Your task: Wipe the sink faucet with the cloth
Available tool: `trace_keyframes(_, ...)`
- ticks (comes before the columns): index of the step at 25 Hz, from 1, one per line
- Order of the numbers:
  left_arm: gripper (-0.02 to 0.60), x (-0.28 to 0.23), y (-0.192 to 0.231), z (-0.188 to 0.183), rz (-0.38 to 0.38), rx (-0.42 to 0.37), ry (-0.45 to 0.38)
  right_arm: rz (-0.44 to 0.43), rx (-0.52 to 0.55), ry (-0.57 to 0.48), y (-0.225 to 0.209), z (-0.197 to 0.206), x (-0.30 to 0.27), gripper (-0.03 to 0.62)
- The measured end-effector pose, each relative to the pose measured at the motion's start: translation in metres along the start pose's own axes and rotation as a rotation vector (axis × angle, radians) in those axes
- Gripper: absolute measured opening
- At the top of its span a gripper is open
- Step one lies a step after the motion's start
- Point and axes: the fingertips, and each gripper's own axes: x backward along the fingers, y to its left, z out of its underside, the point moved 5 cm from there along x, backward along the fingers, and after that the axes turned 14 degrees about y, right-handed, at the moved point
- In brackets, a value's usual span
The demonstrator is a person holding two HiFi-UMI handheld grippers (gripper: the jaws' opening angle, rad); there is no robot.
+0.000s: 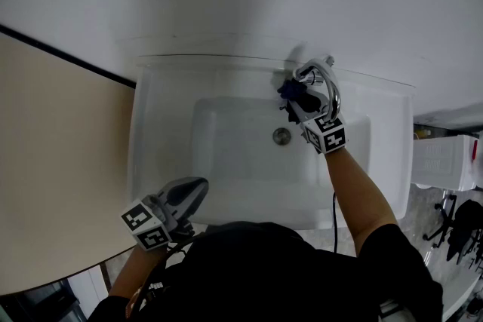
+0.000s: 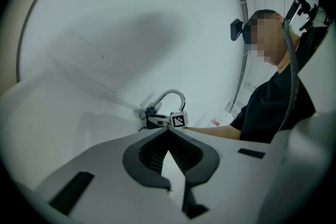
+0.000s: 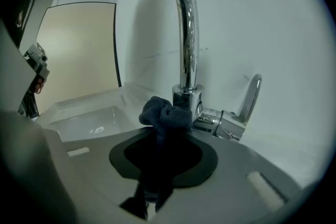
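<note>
The right hand-held gripper (image 1: 296,102) clamps a dark blue cloth (image 3: 165,115), bunched just in front of the faucet (image 3: 187,34) base, beside its lever (image 3: 252,93). The left hand-held gripper (image 2: 168,131) is closed with nothing in it, well away from the faucet, over the sink (image 1: 148,124) near rim.

Faucet (image 3: 187,34): shiny chrome metal. Cloth (image 3: 165,115): dk soft fabric, matt. Sink (image 1: 162,132): glossy white, smooth.

The right tool (image 1: 296,98) is held far forward on a stretched forearm (image 1: 361,191), with its jaws closed on the cloth (image 3: 165,115). The left tool (image 1: 198,188) stays low, close to the body, its jaws pressed together with nothing between them.
</note>
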Motion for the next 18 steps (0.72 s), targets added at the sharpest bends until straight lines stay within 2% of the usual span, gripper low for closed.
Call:
trace_keyframes(5, -0.011, 0.002, 0.004, 0.001, -0.002, 0.001, -0.007, -0.009, -0.004, 0.063, 0.005, 0.009, -0.023, 0.072)
trace_keyframes(8, -0.012, 0.003, 0.003, 0.001, -0.002, 0.005, -0.014, 0.003, -0.023, 0.053, 0.007, 0.01, -0.023, 0.071)
trace_keyframes(11, -0.012, 0.006, 0.004, 0.002, -0.001, 0.009, -0.024, 0.018, -0.069, -0.015, 0.008, 0.01, 0.001, 0.071)
trace_keyframes(15, -0.011, 0.013, 0.01, 0.005, 0.002, 0.015, -0.035, 0.059, -0.141, -0.167, 0.002, 0.002, 0.04, 0.072)
trace_keyframes(18, -0.012, 0.015, 0.01, 0.006, 0.007, 0.024, -0.036, 0.083, -0.148, -0.196, -0.007, -0.003, 0.042, 0.071)
